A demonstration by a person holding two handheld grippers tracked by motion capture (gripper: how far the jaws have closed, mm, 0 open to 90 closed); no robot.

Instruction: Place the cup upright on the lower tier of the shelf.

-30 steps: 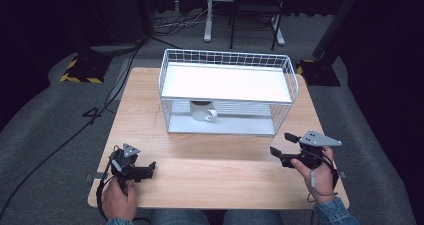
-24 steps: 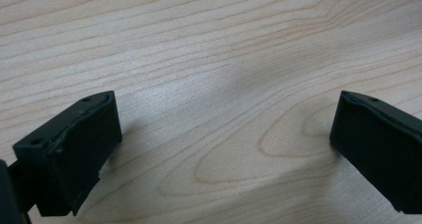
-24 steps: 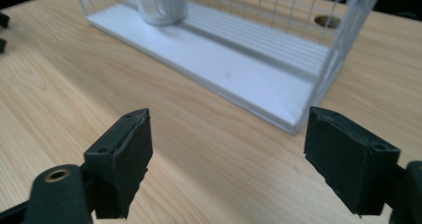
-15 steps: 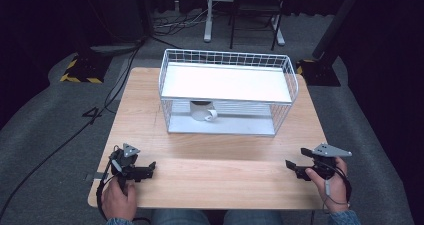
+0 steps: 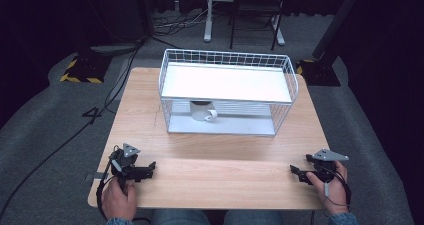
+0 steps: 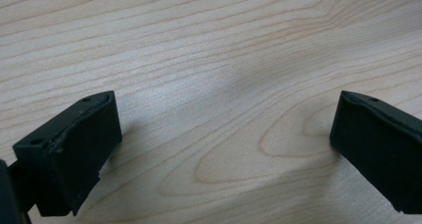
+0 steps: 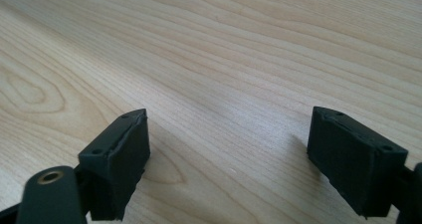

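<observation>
So both grippers are sitting low on the wooden table near the bottom of the frame. The left gripper at lower left is keeping its jaws spread wide with nothing but bare wood between them. The right gripper at lower right has just been opening up, also gripping nothing. The white mug is standing mid-frame on the lower level of the wire rack, well apart from both.
</observation>
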